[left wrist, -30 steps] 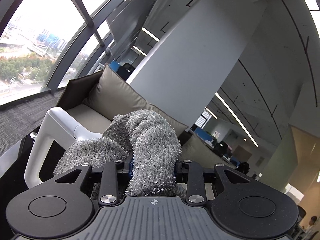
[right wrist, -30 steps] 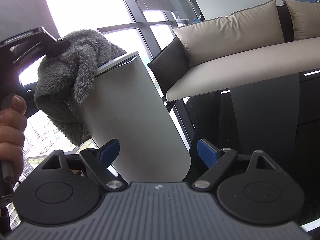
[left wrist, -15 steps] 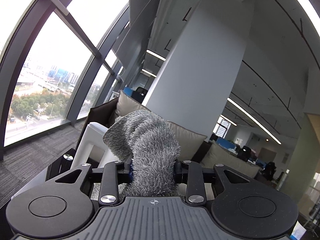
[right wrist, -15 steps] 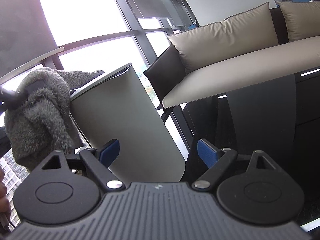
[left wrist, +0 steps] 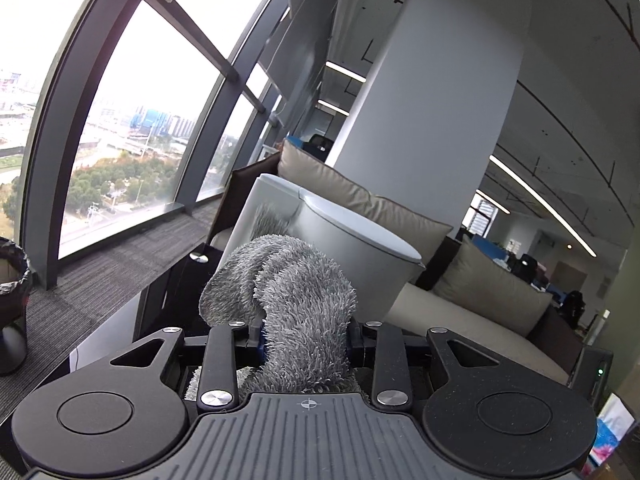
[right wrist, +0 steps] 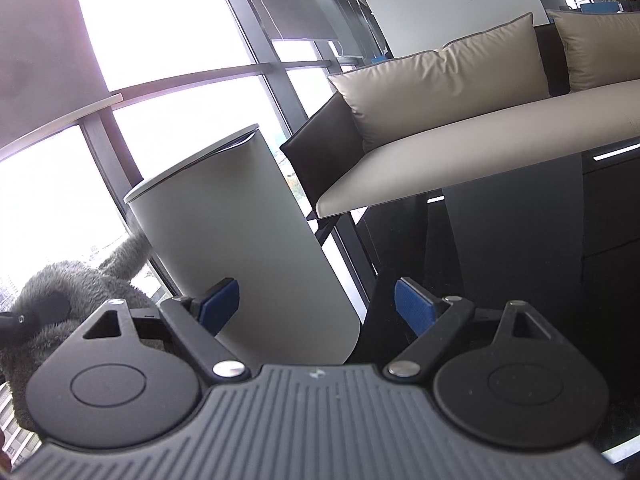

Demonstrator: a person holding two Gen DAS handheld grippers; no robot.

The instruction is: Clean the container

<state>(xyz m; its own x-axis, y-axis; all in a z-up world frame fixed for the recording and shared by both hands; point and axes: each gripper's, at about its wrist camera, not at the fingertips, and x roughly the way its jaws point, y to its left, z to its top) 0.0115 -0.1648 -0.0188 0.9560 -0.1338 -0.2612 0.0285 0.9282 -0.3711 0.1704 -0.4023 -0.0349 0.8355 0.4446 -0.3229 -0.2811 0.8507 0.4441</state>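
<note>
Left claw (left wrist: 306, 340): clenched on a grey shaggy cloth (left wrist: 296, 304), which is bunched between the blue pads and spills forward over them; the bunching appears meant to offer a thick wiping face.

Right claw (right wrist: 316, 306): released, with the blue pads spread wide apart and nothing gripped; the lower wall of the container is framed between them, though contact cannot be confirmed.

Container (right wrist: 240, 248): a tall white cylinder with a flat lid (left wrist: 360, 228) is stood on the dark glossy counter (right wrist: 520, 300), just in front of the right claw and just beyond the cloth in the left wrist view. A white handle-like upright (left wrist: 256, 204) is seen at its far side.

Cloth position: it is held low beside the container wall, at the left edge of the right wrist view (right wrist: 72, 292); whether the wall is being touched cannot be told.

Reason for the arrangement: the container is probably kept between the open right claw's pads so that it can be steadied while the side is wiped by the left.

Surroundings: a beige sofa (right wrist: 480, 120) with cushions is placed behind the counter, with tall windows (left wrist: 140, 100) to one side and a lined waste bin (left wrist: 12, 300) on the carpet.

Stage: the wiping of the outer wall is judged to be in hand.

Risk: the tall container could be tipped by a sideways push if it is not braced.
</note>
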